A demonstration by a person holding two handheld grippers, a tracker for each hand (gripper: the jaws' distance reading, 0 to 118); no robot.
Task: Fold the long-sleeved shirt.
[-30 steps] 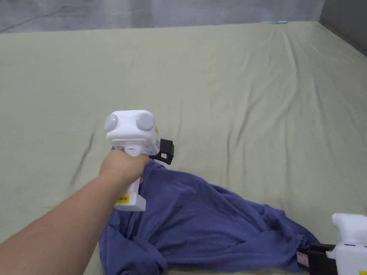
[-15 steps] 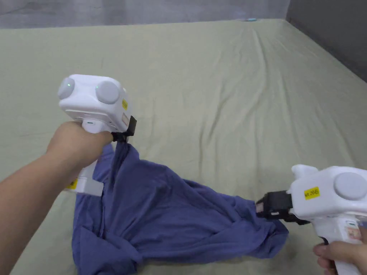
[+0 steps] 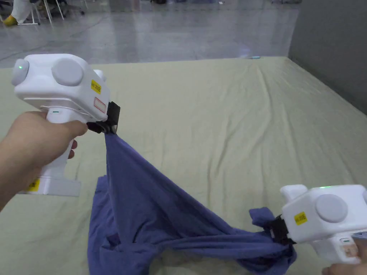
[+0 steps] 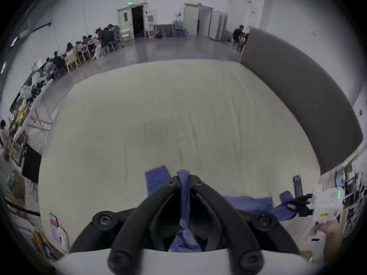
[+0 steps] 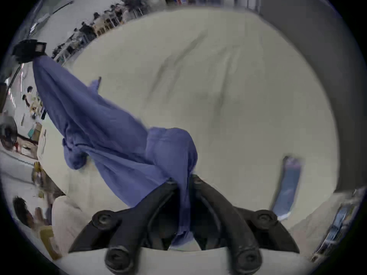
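1. Your left gripper (image 3: 109,129) has its jaws pinched on a bunched edge of the blue shirt (image 3: 150,218), held high above the near left part of the bed (image 3: 215,118). In the left gripper view the cloth runs up between the closed jaw tips.
2. Your right gripper (image 3: 277,232) has its jaws pressed on another bunch of the shirt, low and close to the bed's near right part.
3. The shirt hangs as a slanted sheet between the two grips; its lower mass sags onto the sheet near the bed's near edge, crumpled and twisted.
4. Step in hand, by my reading: spreading the garment before any fold. Bring the right grip up level with the left and draw the two apart until the span between them goes taut.
5. Judge which part you hold; both grips look like bunched cloth, not clean corners. I cannot tell whether they are shoulders, hem or sleeve.
6. Lay it toward the bed's middle, where there is ample bare sheet.
7. Risk: the twisted bundle below may stay folded under when you lower it.
8. Count: one shirt, two grippers, one bed, one dark flat object (image 5: 288,186) lying near the bed's right edge.
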